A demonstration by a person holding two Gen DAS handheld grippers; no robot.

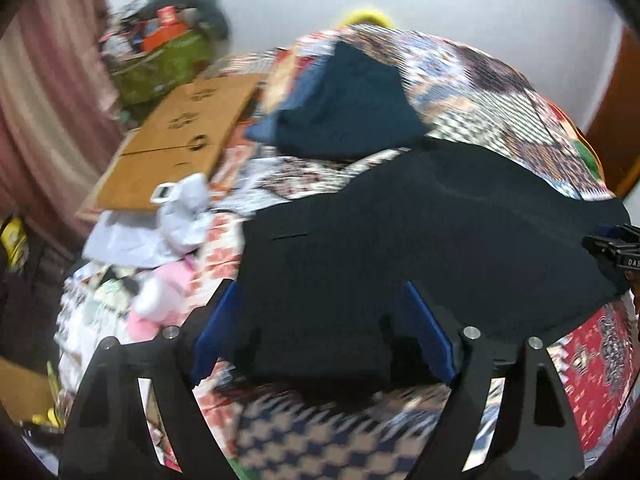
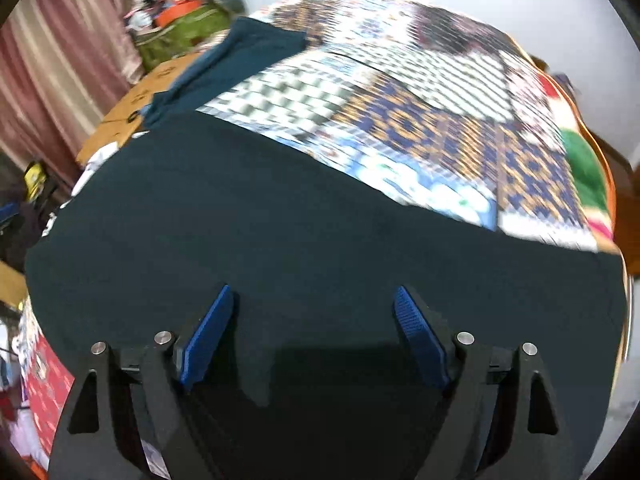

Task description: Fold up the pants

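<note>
Dark navy fabric pants [image 2: 320,240] lie spread flat across the patchwork-patterned quilt [image 2: 440,128], both the left gripper [image 1: 320,328] and right gripper [image 2: 312,332] hovering over them with blue-padded jaws wide apart and gripping nothing, likely repositioning for the next fold.

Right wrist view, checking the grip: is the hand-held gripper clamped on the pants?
No, the right hand-held gripper stands open above the dark pants.

White wall [image 1: 440,8] behind; pink-striped curtain [image 1: 48,92] at left. Bed under patchwork quilt [image 2: 440,120]. Cardboard box [image 1: 180,140] beside it, green bag [image 1: 168,64] of clutter beyond. Brown door [image 1: 616,120] at right.
</note>
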